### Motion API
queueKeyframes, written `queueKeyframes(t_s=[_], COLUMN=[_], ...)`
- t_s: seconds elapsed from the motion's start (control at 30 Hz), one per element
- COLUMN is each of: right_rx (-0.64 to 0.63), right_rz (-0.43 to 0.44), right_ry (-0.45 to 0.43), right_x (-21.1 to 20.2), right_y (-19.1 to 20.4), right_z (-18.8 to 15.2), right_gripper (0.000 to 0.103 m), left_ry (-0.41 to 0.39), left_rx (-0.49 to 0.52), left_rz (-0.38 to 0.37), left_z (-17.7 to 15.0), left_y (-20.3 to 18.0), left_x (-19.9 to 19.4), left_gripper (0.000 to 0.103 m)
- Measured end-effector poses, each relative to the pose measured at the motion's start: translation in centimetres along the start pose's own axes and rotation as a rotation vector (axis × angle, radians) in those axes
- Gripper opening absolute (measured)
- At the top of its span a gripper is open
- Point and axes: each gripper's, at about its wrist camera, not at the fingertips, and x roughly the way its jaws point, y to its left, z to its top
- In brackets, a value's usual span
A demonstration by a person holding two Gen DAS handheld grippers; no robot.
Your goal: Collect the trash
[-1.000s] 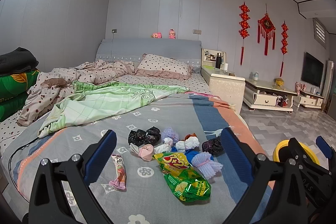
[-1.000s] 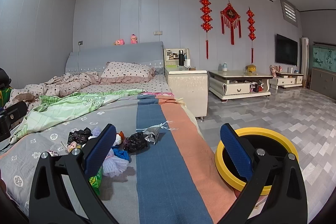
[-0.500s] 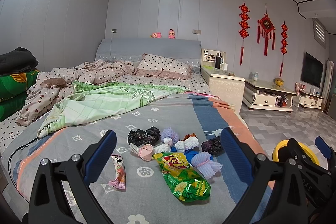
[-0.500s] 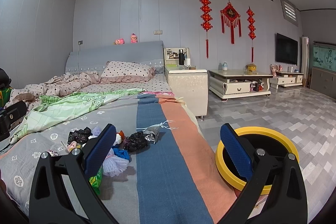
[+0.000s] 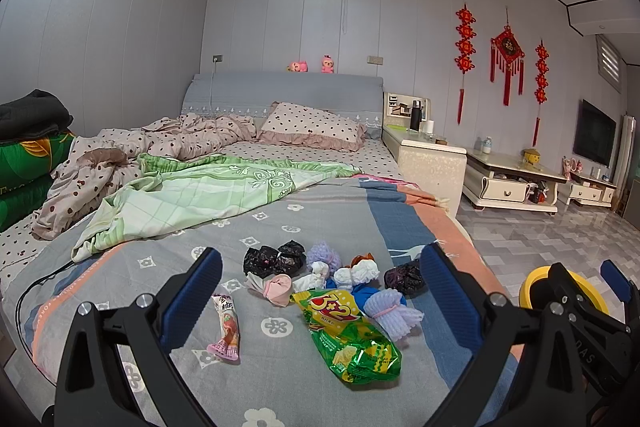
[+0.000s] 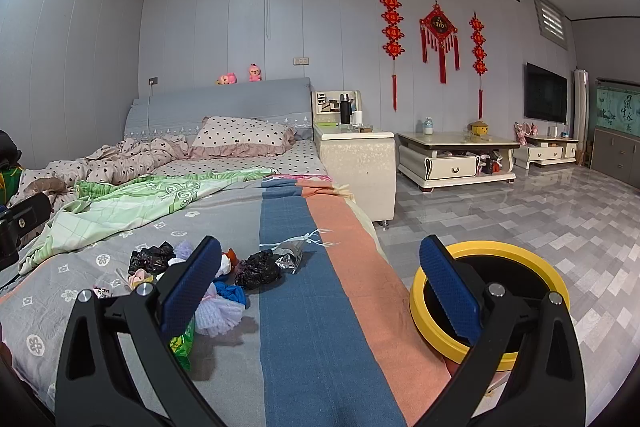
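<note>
Left wrist view looks down the bed (image 5: 280, 227) at a small heap of trash lying on the grey flowered cover, and the left gripper (image 5: 320, 291) hangs above it with its jaws spread wide and nothing between them. Nearest that gripper, on the side of the heap away from the headboard, lies a green snack bag (image 5: 352, 339). Just left of the bag is a pink candy wrapper (image 5: 226, 327), apart from the rest. Beyond the bag, touching one another, sit white foam nets (image 5: 390, 309), a pink wad (image 5: 276, 287), black plastic bags (image 5: 276, 259) and another dark bag (image 5: 404, 275).

From the right wrist view, the right gripper (image 6: 320, 295) is likewise spread and empty, poised over the blue stripe of the cover, right of the heap. A yellow bin (image 6: 492, 347) stands on the floor just beside the bed's edge; its dark inside shows no trash that I can make out, though the gripper hides part of it.

Nothing looks collected yet, so the first pick is the step in hand. The snack bag is probably the easiest start: come down on its crinkled middle, close firmly since the film is slick, and lift clear before swinging to the bin. The foam nets should squash easily; pinch them at the tied waist.
</note>
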Motion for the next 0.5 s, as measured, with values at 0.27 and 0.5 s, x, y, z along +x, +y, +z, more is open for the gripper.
queueKeyframes(t_s=[0.27, 0.5], right_rx=[0.001, 0.001], right_rz=[0.0, 0.001], right_ry=[0.001, 0.002], right_x=[0.02, 0.04], right_y=[0.0, 0.0], right_z=[-0.01, -0.03], right_gripper=[0.095, 0.095], left_ry=[0.0, 0.001], left_rx=[0.0, 0.0], left_rz=[0.001, 0.0], left_z=[0.3, 0.25], left_y=[-0.1, -0.09], left_x=[0.45, 0.38], left_gripper=[0.096, 0.096])
